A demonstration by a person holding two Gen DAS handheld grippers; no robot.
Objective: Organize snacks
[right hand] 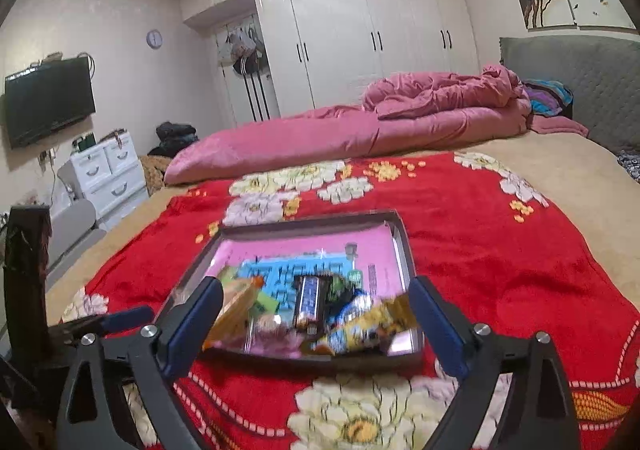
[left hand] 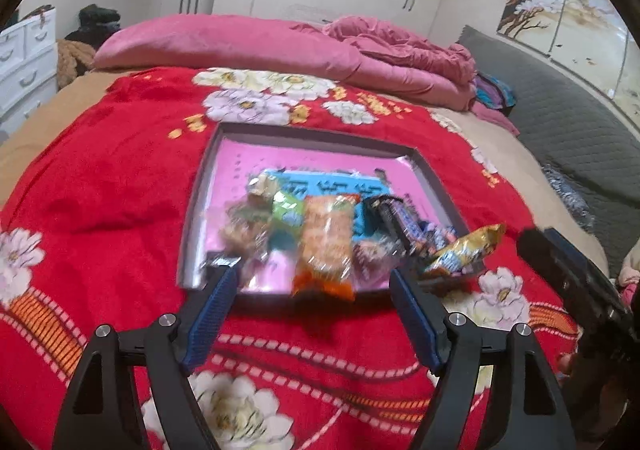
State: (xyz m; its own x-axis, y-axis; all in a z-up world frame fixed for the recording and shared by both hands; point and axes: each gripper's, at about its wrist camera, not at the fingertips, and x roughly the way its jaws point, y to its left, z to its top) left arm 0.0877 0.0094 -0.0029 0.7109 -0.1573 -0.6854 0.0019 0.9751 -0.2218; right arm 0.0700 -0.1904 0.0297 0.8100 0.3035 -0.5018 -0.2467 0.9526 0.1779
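A shallow tray (left hand: 320, 135) with a pink and blue floor lies on a red flowered blanket (left hand: 120, 189). Several snack packets lie heaped at its near end: an orange packet (left hand: 326, 246), a dark bar (left hand: 394, 215), a yellow packet (left hand: 466, 250) over the right rim. My left gripper (left hand: 316, 276) is open and empty, just in front of the tray's near rim. In the right wrist view the same tray (right hand: 320, 219) holds the dark bar (right hand: 310, 300) and the yellow packet (right hand: 368, 326). My right gripper (right hand: 316, 290) is open and empty, straddling the near rim.
A pink quilt (left hand: 280, 45) lies along the far side of the bed, by a grey headboard (left hand: 560, 121). The right gripper's body (left hand: 576, 274) shows at right in the left wrist view. White drawers (right hand: 108, 169) and a wall television (right hand: 48, 99) stand at left.
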